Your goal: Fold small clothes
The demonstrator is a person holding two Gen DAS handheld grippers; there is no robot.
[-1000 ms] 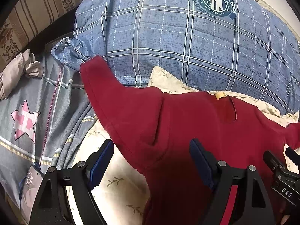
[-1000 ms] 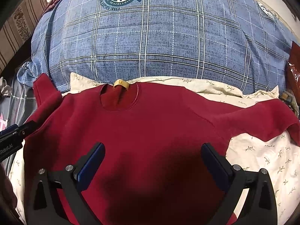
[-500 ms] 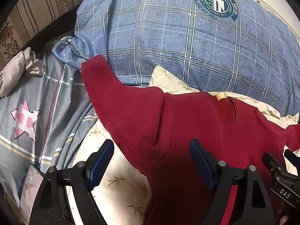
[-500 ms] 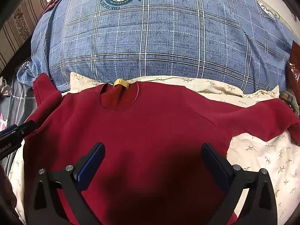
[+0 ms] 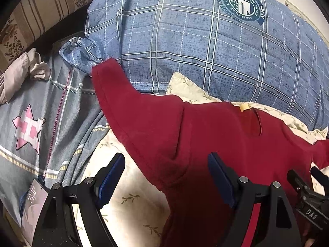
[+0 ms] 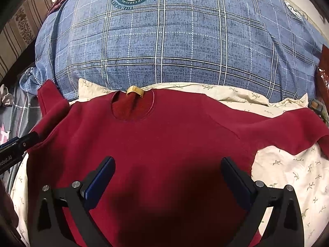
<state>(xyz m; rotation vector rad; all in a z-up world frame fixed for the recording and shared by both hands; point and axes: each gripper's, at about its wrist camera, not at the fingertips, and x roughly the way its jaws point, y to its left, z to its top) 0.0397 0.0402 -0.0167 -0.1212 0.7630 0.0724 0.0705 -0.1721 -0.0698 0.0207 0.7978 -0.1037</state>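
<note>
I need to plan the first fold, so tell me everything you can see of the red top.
The red top is a dark red, soft, fleecy-looking long-sleeved pullover with a round neckline and a yellow neck label. It lies flat and unfolded, sleeves spread outward, on the cream leaf-print sheet. One sleeve end rests against the blue plaid pillow. Both open grippers hover over it, neither gripping it.

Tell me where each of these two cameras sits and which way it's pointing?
Left wrist: on the left gripper, looking down past open fingers at the red top's sleeve and a phone; the right gripper's tip shows.
Right wrist: on the right gripper, open, above the top's chest; the left gripper's tip shows.
Shared: red top, blue plaid quilt, floral sheet.
</note>
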